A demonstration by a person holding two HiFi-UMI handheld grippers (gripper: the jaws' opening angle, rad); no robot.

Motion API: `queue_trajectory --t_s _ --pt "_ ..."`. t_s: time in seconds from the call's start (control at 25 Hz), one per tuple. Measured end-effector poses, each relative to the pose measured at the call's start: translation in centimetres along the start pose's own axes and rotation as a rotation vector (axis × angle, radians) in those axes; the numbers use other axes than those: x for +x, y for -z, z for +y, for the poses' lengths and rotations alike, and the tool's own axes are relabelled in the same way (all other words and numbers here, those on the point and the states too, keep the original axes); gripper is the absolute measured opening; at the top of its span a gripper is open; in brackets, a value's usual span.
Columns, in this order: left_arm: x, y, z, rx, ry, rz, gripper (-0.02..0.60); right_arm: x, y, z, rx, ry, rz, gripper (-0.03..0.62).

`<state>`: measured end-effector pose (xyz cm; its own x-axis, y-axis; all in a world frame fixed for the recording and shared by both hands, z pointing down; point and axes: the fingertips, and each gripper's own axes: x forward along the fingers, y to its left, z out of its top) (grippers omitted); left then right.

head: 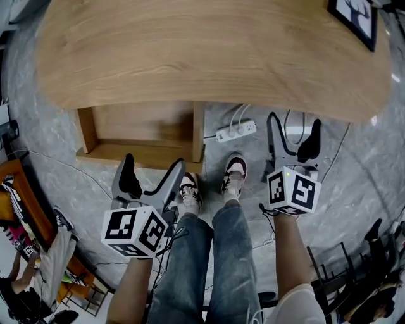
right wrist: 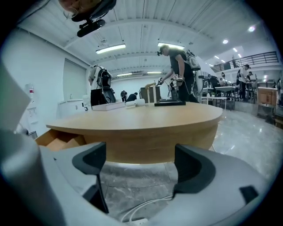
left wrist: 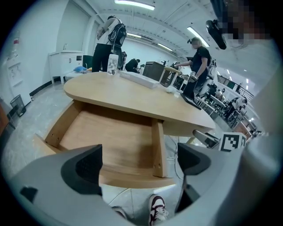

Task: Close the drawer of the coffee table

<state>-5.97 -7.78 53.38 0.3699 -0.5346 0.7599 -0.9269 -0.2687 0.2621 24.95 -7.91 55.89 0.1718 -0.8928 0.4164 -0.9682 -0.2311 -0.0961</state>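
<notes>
The wooden coffee table (head: 209, 50) fills the top of the head view. Its drawer (head: 142, 136) stands pulled out from under the near left edge and holds nothing. My left gripper (head: 150, 180) hovers just in front of the drawer's front board, open, with nothing between its fingers. In the left gripper view the drawer (left wrist: 115, 141) lies straight ahead of the left gripper (left wrist: 139, 165), below and apart from it. My right gripper (head: 292, 142) hangs over the floor right of the drawer, open, with nothing in it. The right gripper (right wrist: 139, 165) faces the table's side (right wrist: 141, 137), and a drawer corner (right wrist: 57, 139) shows at left.
A white power strip (head: 236, 131) with cables lies on the marble floor between the grippers. The person's shoes (head: 190, 190) stand just before the drawer. A black frame (head: 354, 19) lies on the table's far right. People (left wrist: 110, 39) stand behind the table.
</notes>
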Motion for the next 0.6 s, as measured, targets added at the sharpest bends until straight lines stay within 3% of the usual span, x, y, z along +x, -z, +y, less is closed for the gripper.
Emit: queue_trajectory --t_s 0.6 --pt "-4.8 0.9 4.7 0.004 -0.004 -0.047 0.526 -6.1 -1.1 5.9 0.022 -0.015 -0.019 0.258"
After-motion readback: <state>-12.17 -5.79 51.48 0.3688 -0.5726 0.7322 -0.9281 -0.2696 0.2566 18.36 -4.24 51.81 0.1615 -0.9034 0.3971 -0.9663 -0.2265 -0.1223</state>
